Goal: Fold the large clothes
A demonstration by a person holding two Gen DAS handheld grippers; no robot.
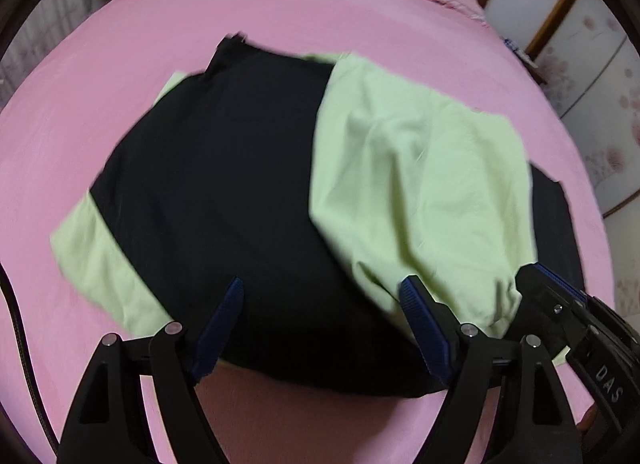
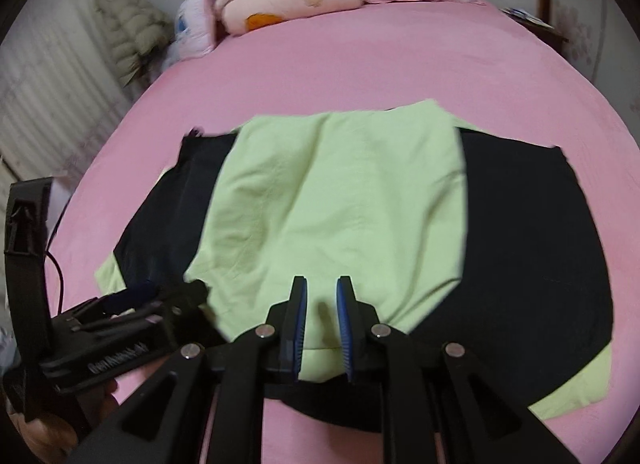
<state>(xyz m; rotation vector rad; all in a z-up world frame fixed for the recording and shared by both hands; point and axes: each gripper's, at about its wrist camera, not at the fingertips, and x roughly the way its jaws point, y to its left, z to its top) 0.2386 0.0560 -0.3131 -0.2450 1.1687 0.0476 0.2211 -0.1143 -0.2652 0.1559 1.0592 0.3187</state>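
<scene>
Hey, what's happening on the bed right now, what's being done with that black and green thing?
A person with a gripper in each hand is folding a black and light green garment spread on the pink bed. The right gripper is pinching a green flap at its near edge. The left gripper hangs wide open over the black part, holding nothing. The fold looks partly done.

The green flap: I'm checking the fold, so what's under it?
Under the green flap lies the black garment, showing on both sides, on the pink bed sheet. The covered middle can't be seen.

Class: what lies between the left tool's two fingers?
Black cloth of the garment, with bare pink sheet nearer the camera; the left wrist view shows it.
</scene>
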